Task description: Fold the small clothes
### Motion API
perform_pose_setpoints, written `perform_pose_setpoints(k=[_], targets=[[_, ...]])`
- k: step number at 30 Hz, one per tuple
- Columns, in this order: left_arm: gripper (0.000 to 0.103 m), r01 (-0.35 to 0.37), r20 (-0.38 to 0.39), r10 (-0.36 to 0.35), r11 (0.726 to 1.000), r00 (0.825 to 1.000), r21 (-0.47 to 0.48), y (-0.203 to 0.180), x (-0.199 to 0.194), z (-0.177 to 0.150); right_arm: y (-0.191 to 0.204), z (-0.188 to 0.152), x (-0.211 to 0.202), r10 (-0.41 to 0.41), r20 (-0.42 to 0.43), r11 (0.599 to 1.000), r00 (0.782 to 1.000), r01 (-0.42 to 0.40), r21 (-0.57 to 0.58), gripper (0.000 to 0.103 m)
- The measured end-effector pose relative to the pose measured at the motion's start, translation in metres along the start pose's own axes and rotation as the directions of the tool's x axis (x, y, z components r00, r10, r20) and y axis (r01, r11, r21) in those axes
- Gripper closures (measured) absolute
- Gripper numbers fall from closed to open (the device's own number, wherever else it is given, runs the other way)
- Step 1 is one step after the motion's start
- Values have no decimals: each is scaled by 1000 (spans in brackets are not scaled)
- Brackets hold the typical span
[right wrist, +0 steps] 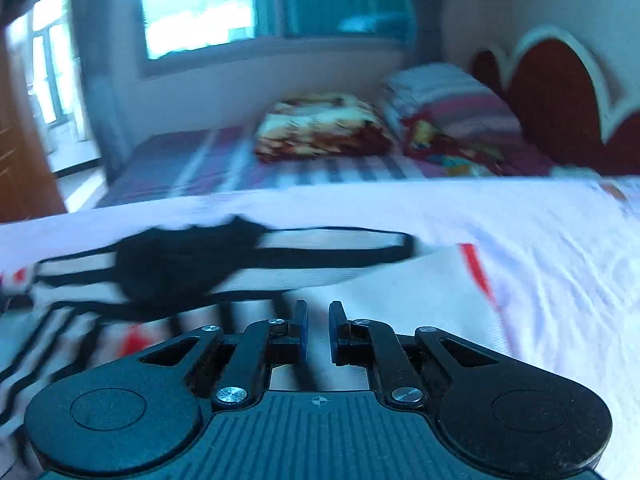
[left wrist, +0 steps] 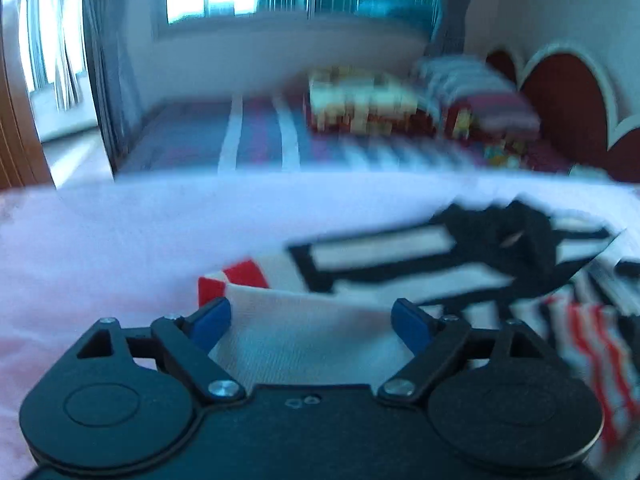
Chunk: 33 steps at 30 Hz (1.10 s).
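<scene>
Hovering low over garment point(left wrist: 304, 336), left tongs point(left wrist: 310, 322) spread, right tongs point(right wrist: 318, 330) narrowed.

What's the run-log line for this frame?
left gripper: open, over white garment | right gripper: narrow gap, nothing visibly held | black-striped garment: unfolded on white sheet | frames motion-blurred

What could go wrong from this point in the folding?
1. The left hand-held gripper is open with white cloth between its blue pads; closing may pinch several layers.
2. The right hand-held gripper shows only a narrow gap, and its hold on the cloth cannot be confirmed, so an edge may slip.
3. The black-striped garment overlaps the pile and could be dragged along.
</scene>
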<state>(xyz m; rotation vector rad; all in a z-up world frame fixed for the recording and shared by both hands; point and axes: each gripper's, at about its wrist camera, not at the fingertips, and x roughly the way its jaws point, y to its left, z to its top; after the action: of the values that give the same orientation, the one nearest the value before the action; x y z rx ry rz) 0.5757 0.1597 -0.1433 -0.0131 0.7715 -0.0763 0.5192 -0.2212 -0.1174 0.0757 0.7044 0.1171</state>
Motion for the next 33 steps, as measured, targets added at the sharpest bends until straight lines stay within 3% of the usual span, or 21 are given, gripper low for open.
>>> perform_pose_setpoints(k=[1, 3, 4, 6, 8, 11, 12, 15, 18, 20, 21, 24, 26, 27, 28, 29, 33], targets=[[12, 6, 22, -6, 1000, 1000, -1, 2, 2, -2, -8, 1, 12, -15, -51, 1000, 999, 15, -7, 95], [16, -5, -4, 5, 1000, 1000, 8, 0, -4, 3, -16, 11, 10, 27, -59, 1000, 998, -27, -1, 94], [22, -11, 26, 11, 1000, 1000, 12, -1, -14, 4, -18, 17, 1, 23, -24, 1000, 999, -23, -3, 94], [12, 3, 89, -4, 1000, 996, 7, -2, -27, 2, -27, 22, -10, 9, 49, 1000, 999, -10, 24, 94], [10, -14, 1, 14, 999, 1000, 33, -7, -10, -2, -38, 18, 15, -12, -81, 998, 997, 16, 54, 95], [15, -73, 3, 73, 994, 997, 76, -20, -22, -10, -28, 25, -5, -5, -87, 1000, 996, 8, 25, 94], [14, -57, 27, 55, 996, 998, 75, -25, -35, -14, -23, 24, -23, 29, -47, 999, 998, -28, 23, 94], [8, 15, 112, -17, 1000, 994, 26, -41, -79, -38, -4, 4, -72, 138, 22, 990, 990, -138, -11, 94], [9, 26, 94, -28, 999, 995, 31, -63, -87, -61, 21, -27, -90, 239, -29, 969, 970, -241, -56, 93], [6, -6, 10, 5, 998, 1000, 62, -73, -72, -74, 34, -48, -79, 210, -127, 970, 969, -223, -95, 92], [5, -14, 43, 10, 997, 999, 78, -74, -72, -82, 32, -57, -77, 200, -119, 973, 973, -211, -89, 91], [11, -15, 35, 13, 998, 999, 63, -65, -82, -70, 33, -53, -98, 175, -89, 982, 981, -180, -52, 90], [7, -22, 31, 20, 997, 999, 75, -61, -83, -69, 32, -55, -113, 139, -23, 987, 990, -141, -75, 73], [7, -23, -11, 24, 996, 1000, 92, -60, -75, -73, 30, -60, -107, 107, -83, 991, 991, -113, -71, 60], [4, -17, 4, 16, 996, 1000, 84, -58, -73, -76, 25, -66, -92, 94, -143, 992, 985, -104, -66, 54], [4, -16, 11, 15, 997, 1000, 80, -57, -73, -77, 24, -68, -92, 100, -116, 992, 988, -109, -71, 54], [4, -32, 0, 32, 995, 999, 91, -61, -74, -74, 29, -61, -102, 92, -151, 990, 984, -106, -89, 54]])
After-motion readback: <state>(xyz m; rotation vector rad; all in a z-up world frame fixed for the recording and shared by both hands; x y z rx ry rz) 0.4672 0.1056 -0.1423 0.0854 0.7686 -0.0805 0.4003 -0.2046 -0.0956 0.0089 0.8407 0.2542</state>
